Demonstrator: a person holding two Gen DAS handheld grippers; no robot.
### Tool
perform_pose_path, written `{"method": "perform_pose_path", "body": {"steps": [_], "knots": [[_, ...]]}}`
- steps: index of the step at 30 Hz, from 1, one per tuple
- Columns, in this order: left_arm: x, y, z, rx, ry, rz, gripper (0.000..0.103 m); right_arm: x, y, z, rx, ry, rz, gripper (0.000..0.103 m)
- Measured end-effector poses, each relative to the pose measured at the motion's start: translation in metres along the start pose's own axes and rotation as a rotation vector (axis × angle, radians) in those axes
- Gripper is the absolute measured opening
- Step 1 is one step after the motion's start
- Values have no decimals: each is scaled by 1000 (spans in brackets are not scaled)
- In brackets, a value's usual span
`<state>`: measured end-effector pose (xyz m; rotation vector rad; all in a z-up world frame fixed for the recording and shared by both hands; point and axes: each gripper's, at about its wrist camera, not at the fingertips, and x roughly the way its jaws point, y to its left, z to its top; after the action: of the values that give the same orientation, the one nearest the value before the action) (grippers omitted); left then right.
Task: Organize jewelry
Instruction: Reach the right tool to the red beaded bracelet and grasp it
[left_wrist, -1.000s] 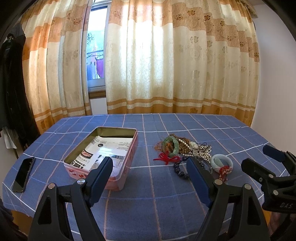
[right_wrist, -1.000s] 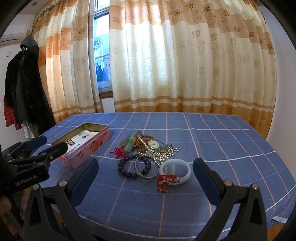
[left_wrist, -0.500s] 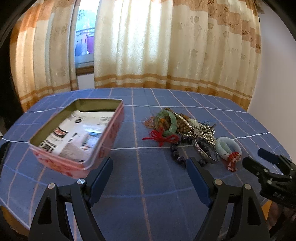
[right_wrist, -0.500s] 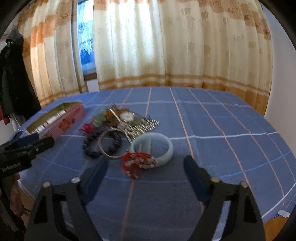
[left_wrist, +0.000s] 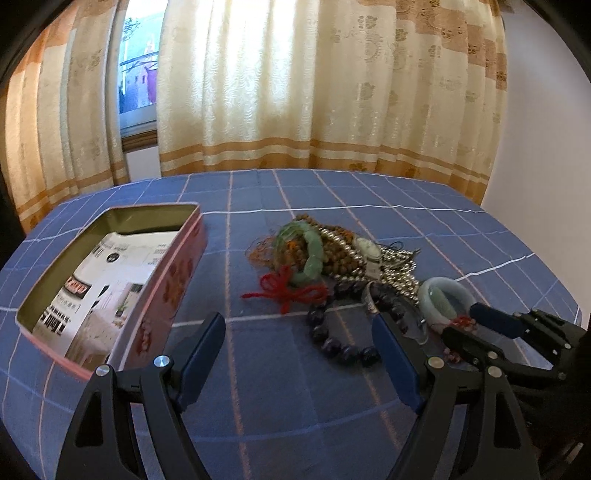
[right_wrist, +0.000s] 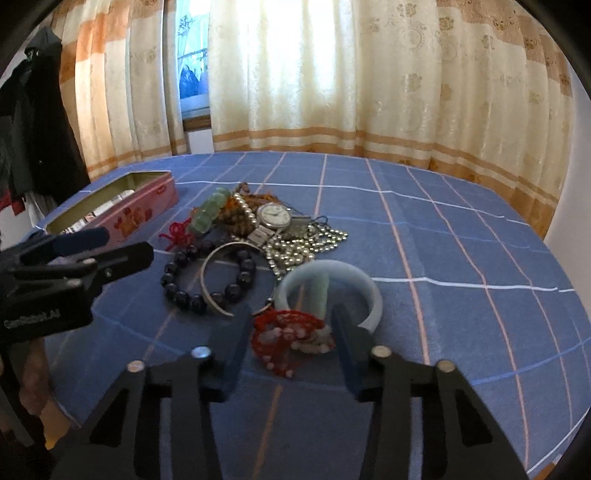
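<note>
While the left tool hangs released over bare cloth, the tin lies just left of its left pad and the dark bead bracelet just ahead of its right pad. Rightward, the right tool has just been closing, its pads flanking the red bead bracelet without visibly pressing it. Touching that bracelet, the pale bangle sits just beyond on the counter.
</note>
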<state>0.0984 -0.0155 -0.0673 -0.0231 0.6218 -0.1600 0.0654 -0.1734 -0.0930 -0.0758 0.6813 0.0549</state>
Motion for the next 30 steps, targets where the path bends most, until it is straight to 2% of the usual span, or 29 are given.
{"method": "perform_pose_path", "body": {"steps": [1, 3, 4, 7, 14, 16, 18, 19, 21, 23, 24, 25, 26, 27, 29, 30], "knots": [[1, -2, 2, 5, -1, -6, 82, 0, -2, 0, 5, -2, 13, 21], [4, -6, 5, 17, 2, -8, 82, -1, -4, -1, 6, -10, 20, 16], [5, -7, 6, 19, 5, -14, 82, -2, -6, -2, 7, -20, 28, 9], [10, -13, 9, 28, 13, -45, 82, -5, -11, -2, 32, -38, 40, 6], [27, -37, 14, 53, 66, -131, 80, -17, -28, 7, 78, -95, 50, 5], [32, -43, 15, 62, 90, -141, 55, -18, -29, 8, 76, -100, 57, 5], [43, -50, 12, 88, 141, -154, 45, -19, -31, 6, 79, -106, 65, 5], [45, -52, 12, 96, 150, -144, 34, -19, -32, 5, 84, -108, 68, 5], [48, -51, 13, 86, 158, -144, 32, -19, -34, 3, 88, -104, 83, 6], [51, -50, 13, 90, 155, -123, 18, -17, -34, 1, 91, -94, 93, 11], [51, -50, 13, 88, 153, -127, 13, -17, -35, 0, 94, -97, 86, 29], [50, -48, 13, 82, 145, -133, 7, -17, -34, 0, 87, -94, 86, 62], [49, -49, 13, 85, 137, -130, 5, -17, -32, -1, 83, -101, 85, 76], [47, -49, 13, 89, 129, -127, 5, -18, -31, -2, 78, -105, 77, 82], [41, -47, 13, 84, 94, -119, 5, -14, -22, -1, 24, -79, 67, 71], [36, -45, 13, 77, 71, -130, 4, -12, -18, -1, 5, -64, 67, 57]]}}
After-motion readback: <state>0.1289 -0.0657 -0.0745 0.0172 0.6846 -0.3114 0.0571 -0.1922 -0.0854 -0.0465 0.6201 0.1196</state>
